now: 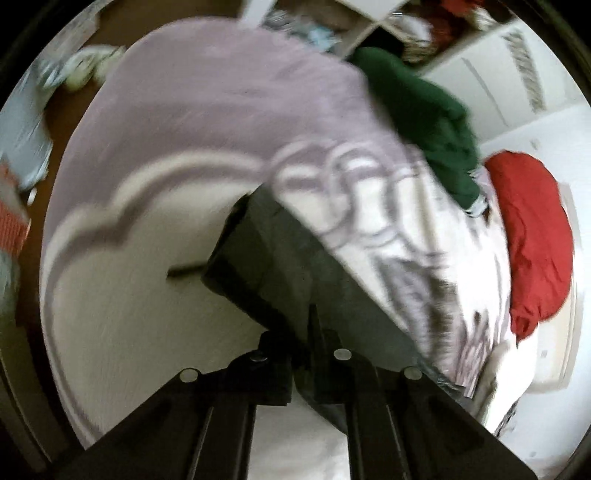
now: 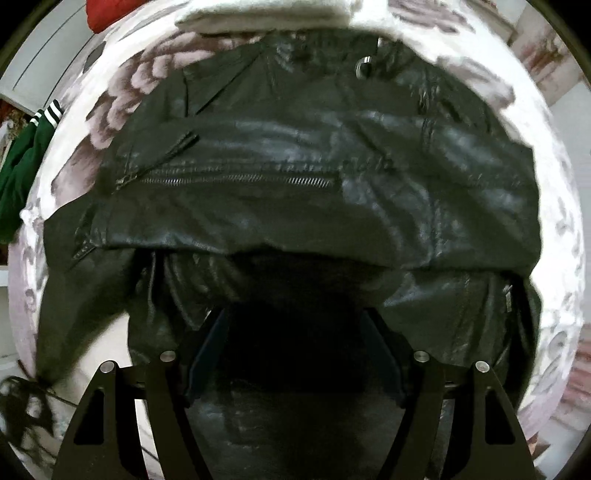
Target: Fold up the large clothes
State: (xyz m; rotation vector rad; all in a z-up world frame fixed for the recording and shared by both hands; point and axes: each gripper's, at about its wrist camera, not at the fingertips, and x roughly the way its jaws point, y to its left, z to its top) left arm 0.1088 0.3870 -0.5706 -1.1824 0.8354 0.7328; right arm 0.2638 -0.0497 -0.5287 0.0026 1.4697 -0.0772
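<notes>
A black leather jacket with a metal zip lies spread over a bed with a lilac and white flowered cover. My right gripper points straight down just above it, its fingers wide apart and nothing pinched; the space between them is dark. In the left wrist view a corner of the jacket is raised off the cover. My left gripper is shut on that dark fabric, which runs up between the two fingers. This view is blurred.
A green garment with striped cuffs and a red garment lie at the bed's far edge. A white cupboard stands behind them. Clutter sits on the brown floor to the left. White folded cloth lies beyond the jacket.
</notes>
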